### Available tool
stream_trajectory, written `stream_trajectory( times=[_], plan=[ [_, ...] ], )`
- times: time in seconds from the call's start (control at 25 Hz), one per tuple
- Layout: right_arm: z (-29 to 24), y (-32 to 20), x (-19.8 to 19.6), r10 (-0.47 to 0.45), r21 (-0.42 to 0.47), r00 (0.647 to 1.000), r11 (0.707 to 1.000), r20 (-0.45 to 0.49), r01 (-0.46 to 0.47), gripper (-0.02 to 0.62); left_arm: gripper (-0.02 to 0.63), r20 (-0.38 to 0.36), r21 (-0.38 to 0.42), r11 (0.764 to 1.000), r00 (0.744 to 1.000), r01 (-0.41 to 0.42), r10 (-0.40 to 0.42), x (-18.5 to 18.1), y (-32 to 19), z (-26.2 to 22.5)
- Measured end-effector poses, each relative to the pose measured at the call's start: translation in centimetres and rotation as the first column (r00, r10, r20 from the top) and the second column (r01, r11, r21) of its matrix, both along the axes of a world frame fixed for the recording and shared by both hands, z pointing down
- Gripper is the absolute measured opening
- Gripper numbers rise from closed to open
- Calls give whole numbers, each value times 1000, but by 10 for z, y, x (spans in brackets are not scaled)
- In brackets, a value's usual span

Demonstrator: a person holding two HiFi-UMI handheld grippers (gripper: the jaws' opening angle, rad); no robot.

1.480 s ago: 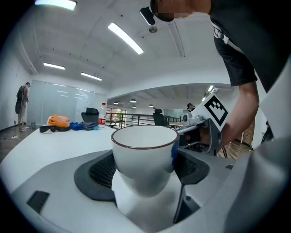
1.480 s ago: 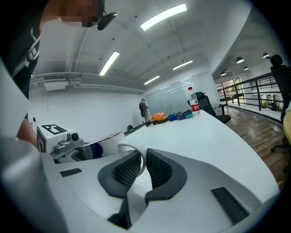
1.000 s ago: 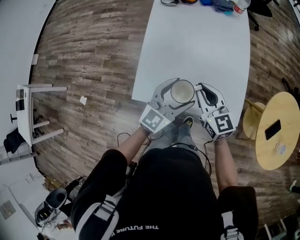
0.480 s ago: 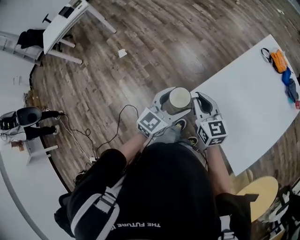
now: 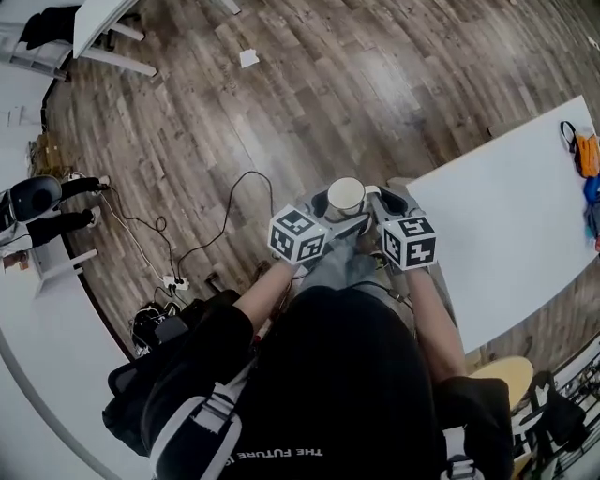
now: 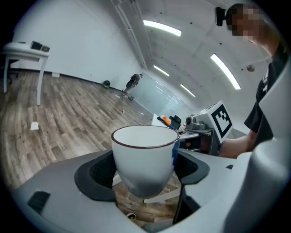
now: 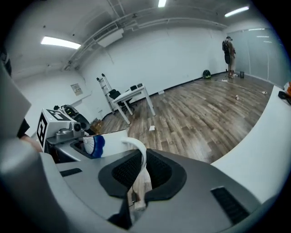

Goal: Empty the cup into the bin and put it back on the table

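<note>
A white cup (image 5: 345, 197) with a dark rim hangs upright over the wooden floor, just left of the white table (image 5: 506, 234). My left gripper (image 5: 330, 214) is shut on the cup's body, and in the left gripper view the cup (image 6: 144, 159) sits between the two black pads. My right gripper (image 5: 373, 204) is shut on the cup's thin white handle (image 7: 138, 152), with the blue-marked cup wall (image 7: 96, 144) to its left. In the left gripper view the rim hides the inside of the cup. No bin shows in any view.
A black cable (image 5: 216, 220) and a power strip (image 5: 174, 279) lie on the floor to the left. A white desk (image 5: 103, 26) stands at the top left, with a paper scrap (image 5: 248, 58) nearby. Small items (image 5: 586, 155) sit on the table's far end. A person (image 7: 228, 50) stands far off.
The person has turned left, away from the table. The cup, held by both grippers, has gone from above the table's near edge to over the floor.
</note>
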State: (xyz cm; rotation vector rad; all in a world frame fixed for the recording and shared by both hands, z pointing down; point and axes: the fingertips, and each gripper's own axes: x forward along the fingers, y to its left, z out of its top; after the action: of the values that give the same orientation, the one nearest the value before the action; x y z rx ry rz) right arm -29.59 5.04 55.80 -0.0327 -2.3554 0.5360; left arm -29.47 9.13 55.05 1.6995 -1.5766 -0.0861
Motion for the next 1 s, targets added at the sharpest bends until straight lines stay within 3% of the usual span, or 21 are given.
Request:
stream_trajectory(
  times=[0.16,0.4,0.8,1.0],
  plan=[
    [49,26,-11,-33,-101,992,995,-126,20,44,376,-119,-67,997,992,37,-45,-13,24,44],
    [83,41,-19,-67,-130,976,991,-209,40,44,375,-197,-101,993,977,65,-84,-20,39,77],
    [86,33,-27,-68,-112,979,993,-194,46,44,376,-198,-110,989,973,98,-119,-27,32,80],
    [70,29,-29,-37,-86,990,996,-137,25,44,376,-139,-80,993,986,86,-96,-29,28,65]
  ],
)
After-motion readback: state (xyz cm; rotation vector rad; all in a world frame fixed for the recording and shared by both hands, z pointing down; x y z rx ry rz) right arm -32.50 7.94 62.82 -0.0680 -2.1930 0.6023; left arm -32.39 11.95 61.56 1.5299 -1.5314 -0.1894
